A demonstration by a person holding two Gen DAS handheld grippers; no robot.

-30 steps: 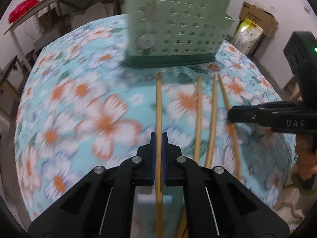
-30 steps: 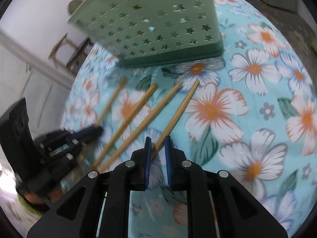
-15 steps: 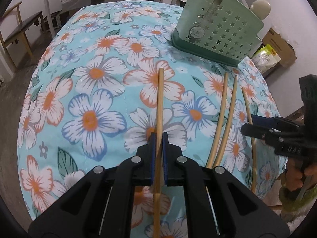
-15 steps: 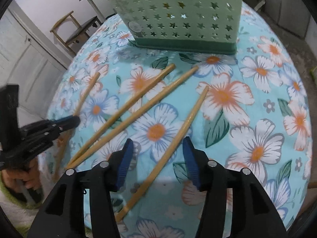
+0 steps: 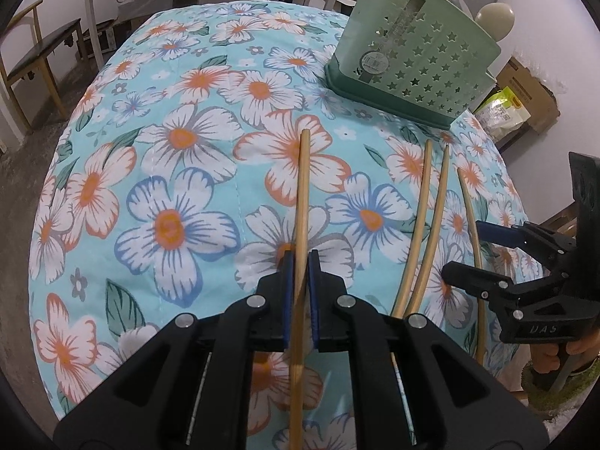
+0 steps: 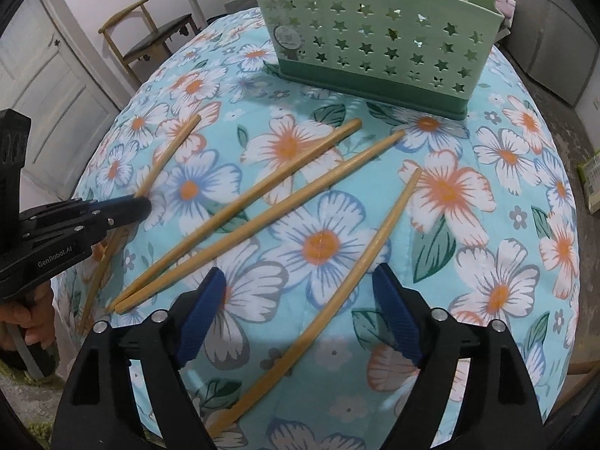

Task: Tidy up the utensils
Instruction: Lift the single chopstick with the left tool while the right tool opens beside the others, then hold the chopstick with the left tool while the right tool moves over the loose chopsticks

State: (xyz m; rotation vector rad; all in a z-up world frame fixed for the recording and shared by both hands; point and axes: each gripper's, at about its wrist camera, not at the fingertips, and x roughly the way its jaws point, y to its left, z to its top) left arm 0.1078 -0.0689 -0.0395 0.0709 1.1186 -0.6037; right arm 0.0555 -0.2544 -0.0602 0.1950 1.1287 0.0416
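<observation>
Floral desk [image 5: 180, 120] is carrying chopsticks; left hand-held gripper [image 5: 300, 262] is pinching one chopstick [image 5: 303, 187], right hand-held gripper [image 6: 300, 311] is hanging spread over another chopstick [image 6: 360, 262].

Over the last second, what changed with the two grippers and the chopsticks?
The right gripper opened and let go of the chopstick it had pinched, which now lies on the tablecloth between its spread fingers. The left gripper stays shut on its chopstick. The two middle chopsticks and the green holder stayed put.

green basket [image 6: 378, 33] top cut off by frame edge, held chopstick [image 5: 301, 225] rear end behind left claw [image 5: 300, 266]
</observation>
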